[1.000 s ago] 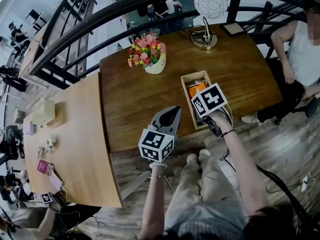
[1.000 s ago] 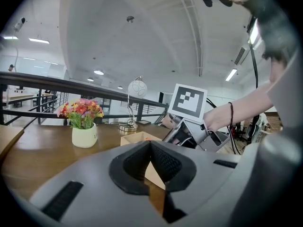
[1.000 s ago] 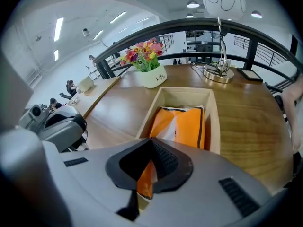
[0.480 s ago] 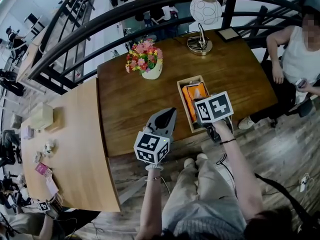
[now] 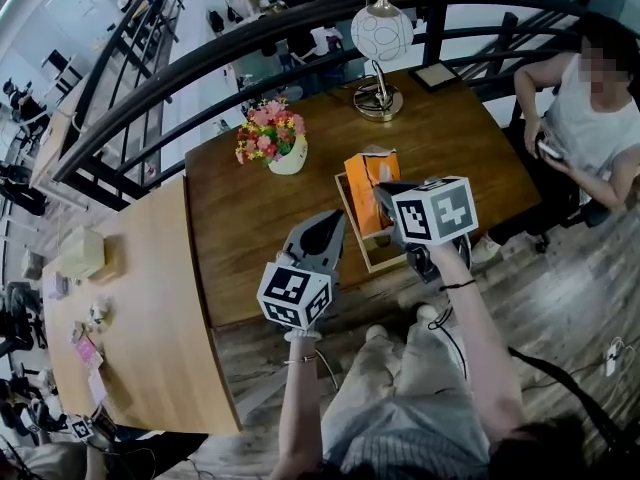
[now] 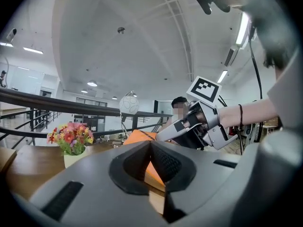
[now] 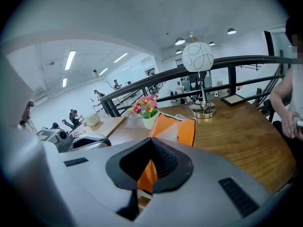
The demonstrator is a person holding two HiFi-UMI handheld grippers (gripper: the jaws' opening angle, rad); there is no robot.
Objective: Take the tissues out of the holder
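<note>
An orange tissue pack (image 5: 364,182) stands tilted up above the wooden holder (image 5: 374,262) on the dark table. My right gripper (image 5: 384,197) is shut on the pack's near edge; in the right gripper view orange wrapper shows between the jaws of the right gripper (image 7: 150,146), and the tissue pack (image 7: 178,129) rises beyond them. To the left of the holder, over the table's front part, my left gripper (image 5: 334,224) is shut with nothing in it. From the left gripper view, the shut left gripper (image 6: 151,145) faces the tissue pack (image 6: 139,136) and the right gripper (image 6: 190,126).
A vase of flowers (image 5: 271,139) stands behind the holder to the left. At the table's far edge are a globe lamp (image 5: 378,40) and a small picture frame (image 5: 438,75). A person (image 5: 590,118) sits at the right end. A lighter table (image 5: 140,308) adjoins on the left.
My right gripper has lifted the orange tissue pack up from lying in the holder until it stands above it. The left gripper has barely moved.
</note>
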